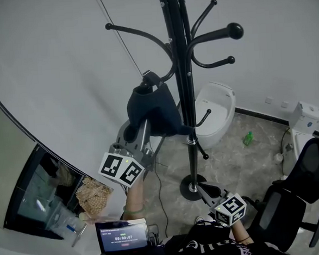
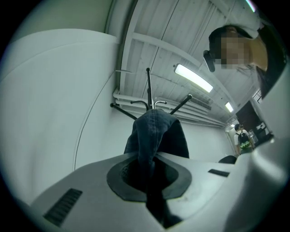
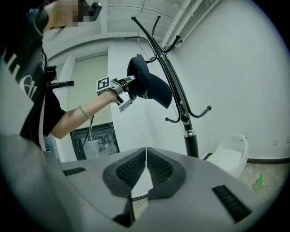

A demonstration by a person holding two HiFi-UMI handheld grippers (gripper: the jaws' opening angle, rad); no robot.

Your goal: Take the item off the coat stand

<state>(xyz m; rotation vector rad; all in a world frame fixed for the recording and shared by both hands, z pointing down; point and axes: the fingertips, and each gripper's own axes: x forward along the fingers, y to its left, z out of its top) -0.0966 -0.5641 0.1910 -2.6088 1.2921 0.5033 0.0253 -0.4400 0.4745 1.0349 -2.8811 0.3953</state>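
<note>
A dark navy cap hangs on a curved arm of the black coat stand. My left gripper reaches up from below, shut on the cap's lower edge. In the left gripper view the cap's fabric runs down between the pads of the left gripper, with the stand's hooks behind it. The right gripper view shows the cap and the left gripper beside the stand. My right gripper stays low near the stand's base, and the right gripper is shut on nothing.
A white toilet-shaped fixture stands behind the stand's round base. A green bottle lies on the floor, a black office chair is at the right, and a small screen and a glass cabinet at the lower left.
</note>
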